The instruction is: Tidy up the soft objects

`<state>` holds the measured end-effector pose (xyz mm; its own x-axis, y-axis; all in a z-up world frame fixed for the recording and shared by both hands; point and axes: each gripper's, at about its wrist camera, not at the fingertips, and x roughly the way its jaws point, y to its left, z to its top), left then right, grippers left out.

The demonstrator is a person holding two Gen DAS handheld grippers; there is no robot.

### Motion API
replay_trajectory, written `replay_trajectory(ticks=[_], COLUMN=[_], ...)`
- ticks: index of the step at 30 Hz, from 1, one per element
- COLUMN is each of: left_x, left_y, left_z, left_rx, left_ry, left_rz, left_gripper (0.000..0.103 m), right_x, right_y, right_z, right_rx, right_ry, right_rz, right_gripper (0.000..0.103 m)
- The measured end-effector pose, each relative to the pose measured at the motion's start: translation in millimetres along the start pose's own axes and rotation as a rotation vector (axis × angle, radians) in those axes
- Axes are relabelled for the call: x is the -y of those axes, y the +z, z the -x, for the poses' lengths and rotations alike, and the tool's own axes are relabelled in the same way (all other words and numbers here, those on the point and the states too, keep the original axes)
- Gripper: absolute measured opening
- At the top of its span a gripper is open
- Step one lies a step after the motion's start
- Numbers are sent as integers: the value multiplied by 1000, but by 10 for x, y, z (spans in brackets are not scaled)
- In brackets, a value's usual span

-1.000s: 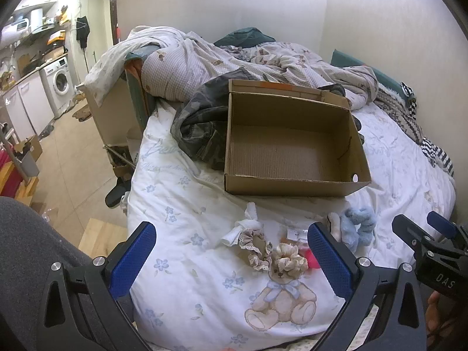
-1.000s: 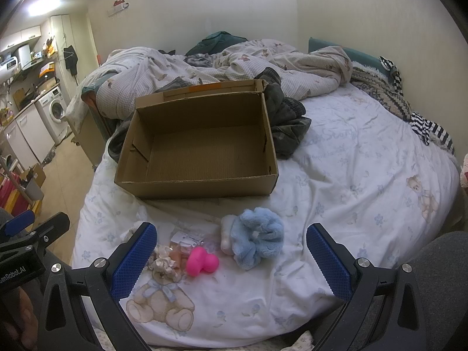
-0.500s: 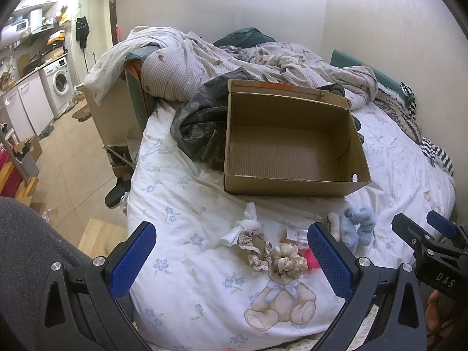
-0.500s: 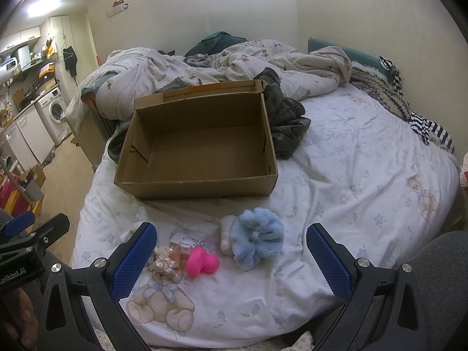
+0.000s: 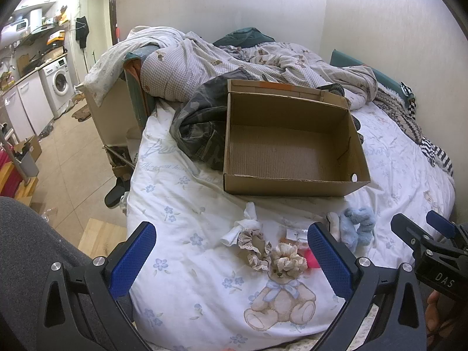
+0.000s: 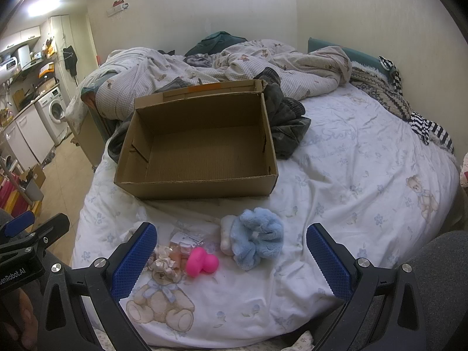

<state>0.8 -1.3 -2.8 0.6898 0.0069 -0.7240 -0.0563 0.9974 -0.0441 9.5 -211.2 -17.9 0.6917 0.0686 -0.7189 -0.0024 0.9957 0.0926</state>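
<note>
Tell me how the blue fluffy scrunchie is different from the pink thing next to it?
The blue scrunchie is fuzzy, the pink toy smooth and shiny. The scrunchie is bigger and floppy; the toy is small with rounded lobes. Both lie on the bedsheet before the empty cardboard box.

Pastels on a white, flower-printed sheet

The sheet (image 6: 336,181) is white with pale blue flowers and tan teddy bears; the box (image 6: 199,187) plain brown; one scrunchie (image 6: 257,237) fluffy light blue, another (image 5: 288,259) cream, a third (image 5: 254,245) beige lace; the toy (image 6: 201,261) hot pink.
</note>
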Motion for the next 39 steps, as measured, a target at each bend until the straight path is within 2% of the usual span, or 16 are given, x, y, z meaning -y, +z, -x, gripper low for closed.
replay_trajectory(ticks=[10,18,25,33,37,39], left_x=[3,-14,-117,-300,-258,-225], left_y=[4,204,456,529,485,447], left_z=[-5,-89,-455,-1126,-1379,-1526], left_rx=[-5,-94,-218,-432,-494,-533], left_ry=[0,22,54,27,30,18], left_rz=[-3,14,17,92,63,54], left_gripper=[103,103,103,101,94,86], right_x=[-35,182,381,530,545,534], right_y=[-27,306,567,495,422,379], right_z=[-43,-65,-408,-1064,-1342,-1458], right_rx=[-8,-77,-213,-422,-500,-524], right_ry=[2,86,137,113,91,81], right_rz=[-7,-60,-120,-170,-160,-150], right_gripper=[103,103,103,103,103,103])
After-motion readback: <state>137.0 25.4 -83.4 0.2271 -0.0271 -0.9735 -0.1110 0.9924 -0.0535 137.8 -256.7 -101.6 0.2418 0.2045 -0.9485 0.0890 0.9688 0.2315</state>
